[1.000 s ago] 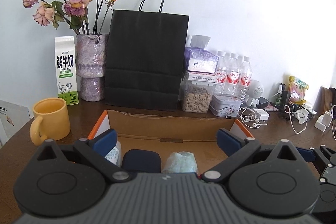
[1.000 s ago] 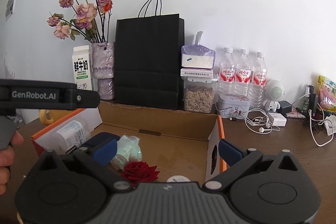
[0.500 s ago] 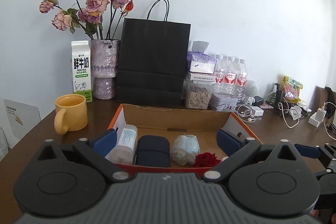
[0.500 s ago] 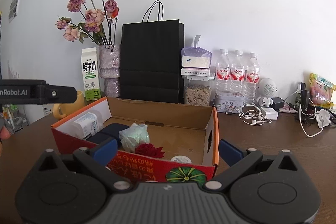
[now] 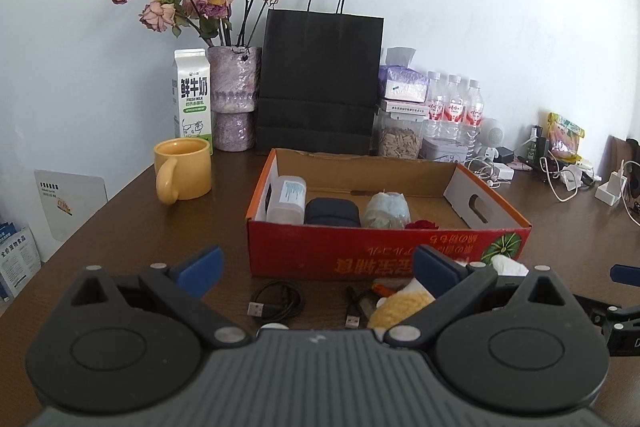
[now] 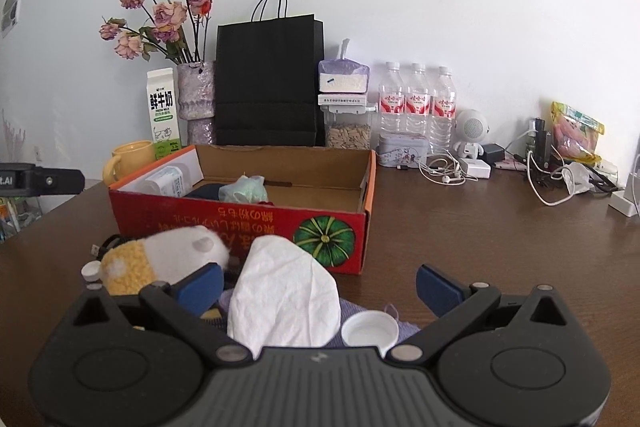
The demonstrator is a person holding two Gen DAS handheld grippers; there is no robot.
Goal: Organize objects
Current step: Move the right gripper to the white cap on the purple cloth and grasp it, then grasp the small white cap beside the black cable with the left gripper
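We saw a red cardboard box (image 6: 240, 223) with orange edges, yellow lettering and a green striped pumpkin print (image 6: 324, 235) — its inside plain brown. A plush toy (image 6: 160, 259) was white and yellow, the tissue (image 6: 284, 299) white, the cable (image 5: 276, 305) black. The mug (image 5: 184, 169) was yellow, the paper bag (image 5: 320, 79) black, the table (image 6: 500, 235) dark brown — and both grippers' pads (image 6: 438, 285) blue.

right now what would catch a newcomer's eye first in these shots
Probably the red cardboard box mid-table, with its upside-down print and pumpkin picture, already holding a few small items. Behind it against the wall stand a tall black paper bag and a vase of faded roses. Loose things, a white tissue and a plush toy, lie in front of the box.
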